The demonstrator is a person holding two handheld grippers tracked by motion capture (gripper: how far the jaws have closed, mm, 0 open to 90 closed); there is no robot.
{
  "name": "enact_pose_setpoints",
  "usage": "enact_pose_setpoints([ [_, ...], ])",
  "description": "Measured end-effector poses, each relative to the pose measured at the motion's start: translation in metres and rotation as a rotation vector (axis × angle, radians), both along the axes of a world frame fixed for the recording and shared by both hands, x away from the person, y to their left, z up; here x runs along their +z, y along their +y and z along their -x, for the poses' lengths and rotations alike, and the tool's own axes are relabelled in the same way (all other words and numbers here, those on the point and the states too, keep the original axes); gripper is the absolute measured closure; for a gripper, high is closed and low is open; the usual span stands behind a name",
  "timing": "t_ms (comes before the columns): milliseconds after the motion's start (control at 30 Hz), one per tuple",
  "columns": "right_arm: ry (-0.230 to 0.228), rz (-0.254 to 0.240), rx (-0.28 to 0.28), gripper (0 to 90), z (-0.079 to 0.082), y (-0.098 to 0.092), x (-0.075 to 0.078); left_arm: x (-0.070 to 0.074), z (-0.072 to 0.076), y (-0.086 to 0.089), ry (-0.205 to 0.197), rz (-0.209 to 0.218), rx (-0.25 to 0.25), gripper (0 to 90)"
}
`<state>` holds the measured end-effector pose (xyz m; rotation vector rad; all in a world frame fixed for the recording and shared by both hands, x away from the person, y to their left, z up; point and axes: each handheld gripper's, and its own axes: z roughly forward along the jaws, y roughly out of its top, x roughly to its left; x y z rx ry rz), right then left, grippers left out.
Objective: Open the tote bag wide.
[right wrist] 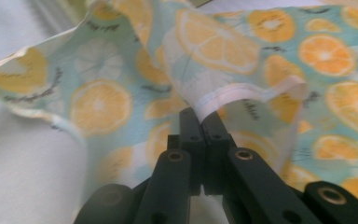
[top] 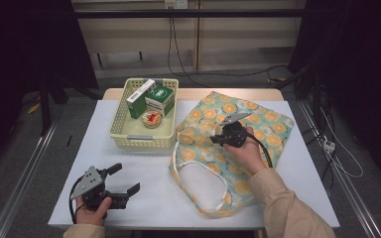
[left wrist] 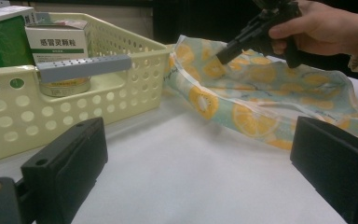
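The table (top: 144, 191) is white and takes up most of the high view. On its right half lies the bag (top: 258, 134), a flat cloth tote printed with orange slices on pale green, its white strap looping toward the near edge. Its left edge is lifted off the table in a fold just beside the basket, as the left gripper view shows.

The basket (top: 129, 134) is pale yellow with holes in its walls and stands at the back left of the table, close to the bag's raised edge. Inside it at the far end stand two boxes (top: 151, 99), green and white, and in front of them sits a small round tin (top: 152, 119).

The right gripper (top: 217, 135), held in the person's right hand (top: 248, 151), is over the bag's upper left part. Its jaws are clenched on the bag: the right gripper view shows them pressed together with the white hemmed edge of the cloth pinched between the tips, the fabric rising from there.

The left gripper (top: 126, 179) rests low at the near left of the table, well apart from the bag, held in the left hand (top: 93, 210). Its jaws stand wide apart and nothing is between them; they point toward the basket and bag.
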<state>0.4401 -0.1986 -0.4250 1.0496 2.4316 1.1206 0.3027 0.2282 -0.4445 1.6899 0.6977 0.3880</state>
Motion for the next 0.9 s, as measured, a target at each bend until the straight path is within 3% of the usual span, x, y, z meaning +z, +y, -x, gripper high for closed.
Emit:
enact_pose_setpoints([
  [67,0.001,-0.018,-0.011,89.5,-0.007,-0.004,0.0,0.0,0.0,0.0,0.002,0.003,-0.001,3.8],
  [167,0.002,0.013,-0.027,90.0,-0.017,-0.008,-0.003,0.0,0.0,0.0,0.002,0.005,-0.002,3.8],
  [233,0.017,0.002,-0.034,90.0,-0.023,-0.009,-0.008,0.0,0.0,0.001,0.003,0.005,-0.002,3.8],
  [367,-0.002,0.003,-0.073,90.0,-0.031,-0.012,-0.014,0.0,0.0,0.001,0.002,0.006,-0.005,3.7],
  [467,0.021,-0.023,-0.093,88.7,-0.035,-0.015,-0.019,0.0,0.0,0.001,0.003,0.006,-0.005,3.8],
  [567,0.052,-0.025,-0.101,83.7,-0.035,-0.017,-0.022,0.0,0.0,0.001,0.004,0.007,-0.007,3.8],
  [667,0.053,-0.029,-0.117,74.2,-0.031,-0.018,-0.017,-0.001,0.0,0.0,0.005,0.009,-0.008,3.8],
  [900,0.003,0.025,-0.087,63.9,-0.011,-0.021,0.001,0.0,0.001,0.0,0.004,0.004,-0.006,3.8],
])
